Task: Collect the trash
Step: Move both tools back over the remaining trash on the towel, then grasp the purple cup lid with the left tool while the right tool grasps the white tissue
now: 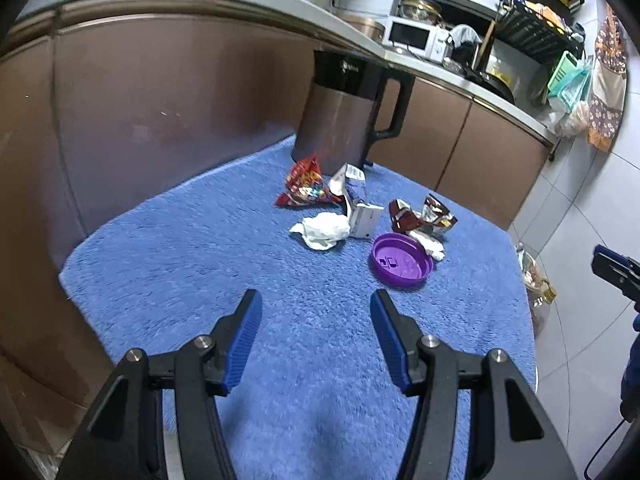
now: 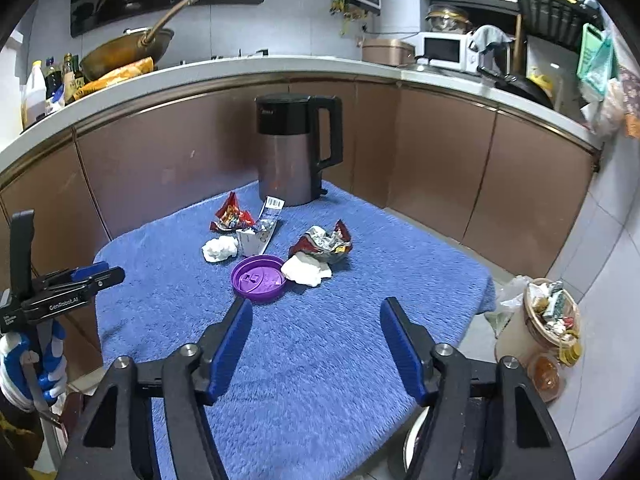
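Note:
Trash lies on a blue fluffy cloth: a red snack wrapper, a torn white carton, a crumpled white tissue, a dark crumpled foil wrapper, a second tissue and a purple lid. My left gripper is open over bare cloth, short of the pile. My right gripper is open too, its left fingertip just below the purple lid. Nothing sits between either pair of fingers.
A dark electric kettle stands behind the trash at the cloth's far edge. Brown cabinet doors ring the table. A full waste bin stands on the floor at the right. A gloved hand holds the left gripper.

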### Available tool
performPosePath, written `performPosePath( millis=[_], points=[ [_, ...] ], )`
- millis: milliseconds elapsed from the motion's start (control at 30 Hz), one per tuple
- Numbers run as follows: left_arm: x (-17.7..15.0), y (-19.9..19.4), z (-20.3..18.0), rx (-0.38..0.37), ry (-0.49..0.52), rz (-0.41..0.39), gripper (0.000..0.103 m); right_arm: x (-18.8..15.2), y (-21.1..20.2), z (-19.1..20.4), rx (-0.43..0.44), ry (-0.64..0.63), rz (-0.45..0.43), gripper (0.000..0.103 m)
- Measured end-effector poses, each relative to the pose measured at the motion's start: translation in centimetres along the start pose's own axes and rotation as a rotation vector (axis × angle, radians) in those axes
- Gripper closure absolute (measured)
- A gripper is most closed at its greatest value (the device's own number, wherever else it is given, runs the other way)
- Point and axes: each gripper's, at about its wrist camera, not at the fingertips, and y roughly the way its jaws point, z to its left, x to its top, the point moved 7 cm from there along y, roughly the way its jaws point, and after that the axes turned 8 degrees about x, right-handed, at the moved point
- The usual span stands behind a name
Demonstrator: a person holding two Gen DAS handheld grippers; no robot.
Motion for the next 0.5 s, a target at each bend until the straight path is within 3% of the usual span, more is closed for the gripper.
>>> performPosePath(
  millis=[133,367,500],
  points=[
    [0.8,2.6,-0.5,-0.016,0.020,0.031,0.049,0.3,3.0,-0.7,0.035,0.012,0.036,0.045],
    [1.3,7.3,-4.4,-0.138,0.049,0.133,0.049,0.5,9.7,-2.1,0.099,0.052,0.105,0.053],
    [1.6,9.8,-6.7,-0.137,0.103,0.164,0.053,0.5,13.1,-3.2,0.133,0.088,0.134,0.055]
  ],
)
